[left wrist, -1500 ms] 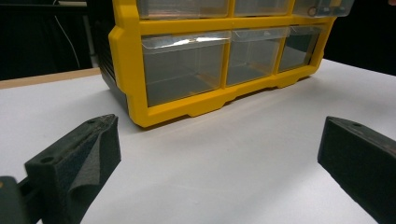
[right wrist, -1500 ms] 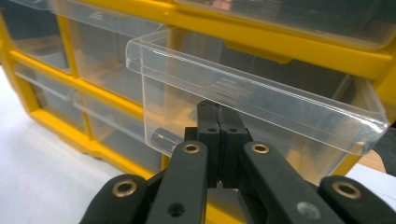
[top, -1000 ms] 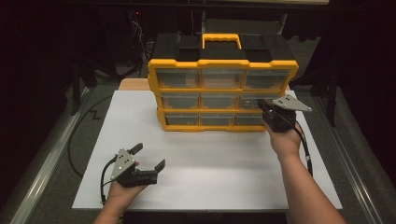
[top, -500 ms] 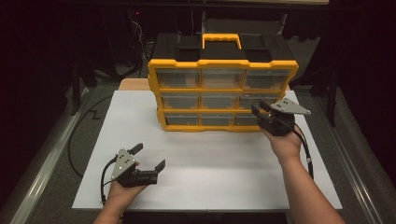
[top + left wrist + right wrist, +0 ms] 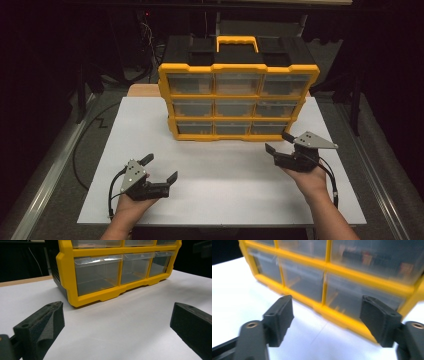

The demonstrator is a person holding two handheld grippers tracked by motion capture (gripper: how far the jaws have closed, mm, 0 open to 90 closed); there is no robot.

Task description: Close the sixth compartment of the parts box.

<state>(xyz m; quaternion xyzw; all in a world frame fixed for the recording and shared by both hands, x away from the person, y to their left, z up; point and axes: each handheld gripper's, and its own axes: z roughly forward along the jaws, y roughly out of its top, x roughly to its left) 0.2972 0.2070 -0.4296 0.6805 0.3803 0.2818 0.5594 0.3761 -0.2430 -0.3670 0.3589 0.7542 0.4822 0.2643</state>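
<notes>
Looks like a drawer pull coming up on the yellow organizer (image 5: 239, 102), probably bottom row, right end. Right gripper (image 5: 279, 142) just in front of that lower right corner, jaws spread wide, nothing between them. Left gripper (image 5: 159, 167) parked low on the white mat (image 5: 225, 180), well apart from the cabinet, jaws also wide and empty.

To do it well: square the right gripper to the drawer face first, since the right gripper view comes in at a slant and blurry. Aim for the drawer's front lip, pinch it, then pull straight out along the drawer's own line, no twisting. Probably worth bracing the frame with the left one so the whole box stays put.

Orientation: organizer upright at the far middle of the mat, clear drawer fronts facing the person, carry handle (image 5: 237, 44) on top. Long axis side to side across the table; drawers slide toward the near edge.
</notes>
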